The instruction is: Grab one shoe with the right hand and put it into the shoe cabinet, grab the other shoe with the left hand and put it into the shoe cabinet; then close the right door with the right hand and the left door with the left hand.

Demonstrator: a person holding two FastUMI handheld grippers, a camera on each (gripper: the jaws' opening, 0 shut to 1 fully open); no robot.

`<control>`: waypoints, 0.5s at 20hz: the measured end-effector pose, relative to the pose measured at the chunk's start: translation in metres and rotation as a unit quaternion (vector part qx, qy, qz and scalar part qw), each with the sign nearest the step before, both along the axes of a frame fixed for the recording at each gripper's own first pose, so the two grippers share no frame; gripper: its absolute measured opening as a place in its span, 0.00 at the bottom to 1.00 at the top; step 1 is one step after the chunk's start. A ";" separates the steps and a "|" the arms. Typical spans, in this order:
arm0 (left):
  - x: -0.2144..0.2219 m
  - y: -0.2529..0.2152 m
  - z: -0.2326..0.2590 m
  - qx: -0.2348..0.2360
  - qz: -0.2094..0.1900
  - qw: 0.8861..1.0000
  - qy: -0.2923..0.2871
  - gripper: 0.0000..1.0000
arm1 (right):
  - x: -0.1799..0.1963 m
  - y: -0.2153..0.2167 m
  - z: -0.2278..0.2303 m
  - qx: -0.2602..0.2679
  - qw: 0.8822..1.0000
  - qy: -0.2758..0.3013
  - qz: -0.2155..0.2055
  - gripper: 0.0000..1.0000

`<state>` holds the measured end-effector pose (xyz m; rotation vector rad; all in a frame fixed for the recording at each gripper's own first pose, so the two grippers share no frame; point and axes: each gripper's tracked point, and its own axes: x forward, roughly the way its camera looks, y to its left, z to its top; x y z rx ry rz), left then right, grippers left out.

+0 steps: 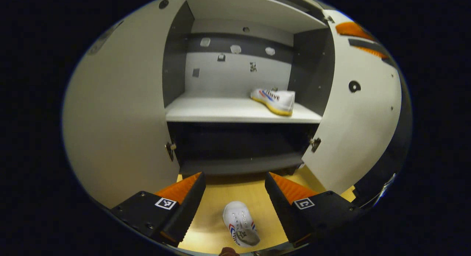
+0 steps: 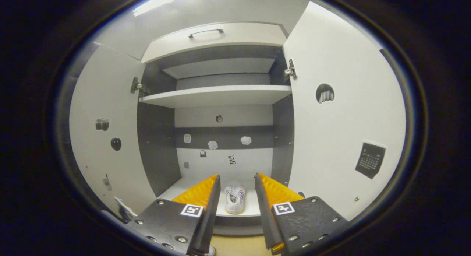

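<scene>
The shoe cabinet (image 1: pixel 243 116) stands with both doors swung wide. One white shoe with red and blue stripes (image 1: pixel 274 100) rests on the right side of the middle shelf, its toe pointing left. The other white shoe (image 1: pixel 240 223) lies on the wooden floor in front of the cabinet, below and between the fingers of my left gripper (image 1: pixel 234 176), which is open and holds nothing. In the right gripper view the shelved shoe (image 2: pixel 234 199) sits farther off, seen through the gap of my right gripper (image 2: pixel 237 176); this gripper is open and apart from it.
The left door (image 1: pixel 117 119) and right door (image 1: pixel 360 116) flank the opening, each with a round finger hole. An upper shelf (image 2: pixel 217 94) and a drawer with a handle (image 2: pixel 206 33) sit above. A dark lower compartment (image 1: pixel 239 145) lies under the middle shelf.
</scene>
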<state>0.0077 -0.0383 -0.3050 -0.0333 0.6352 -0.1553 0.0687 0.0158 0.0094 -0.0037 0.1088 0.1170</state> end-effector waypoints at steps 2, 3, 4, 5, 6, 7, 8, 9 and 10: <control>-0.011 0.001 -0.047 0.009 -0.001 0.999 0.048 1.00 | -0.012 -0.008 0.012 -0.004 1.000 -0.011 -0.007 0.54; -0.014 0.002 -0.068 0.012 -0.004 0.998 0.069 1.00 | -0.018 -0.011 0.018 -0.006 1.000 -0.016 -0.010 0.54; -0.020 0.002 -0.091 0.014 -0.009 0.995 0.095 1.00 | -0.023 -0.016 0.023 -0.009 1.000 -0.020 -0.015 0.54; -0.028 0.003 -0.112 0.017 -0.012 0.992 0.124 0.99 | -0.027 -0.022 0.026 -0.013 0.999 -0.024 -0.020 0.54; -0.036 0.004 -0.131 0.020 -0.013 0.989 0.149 0.99 | -0.031 -0.026 0.030 -0.016 0.999 -0.027 -0.025 0.54; -0.042 0.006 -0.149 0.023 -0.013 0.985 0.171 0.99 | -0.035 -0.030 0.032 -0.019 0.999 -0.030 -0.028 0.54; -0.048 0.007 -0.163 0.025 -0.013 0.981 0.190 1.00 | -0.039 -0.032 0.034 -0.021 0.999 -0.031 -0.031 0.54; -0.054 0.009 -0.177 0.030 -0.014 0.977 0.212 0.99 | -0.042 -0.034 0.035 -0.022 0.999 -0.032 -0.034 0.54; -0.062 0.011 -0.190 0.036 -0.013 0.972 0.232 0.99 | -0.043 -0.037 0.036 -0.023 0.999 -0.033 -0.036 0.50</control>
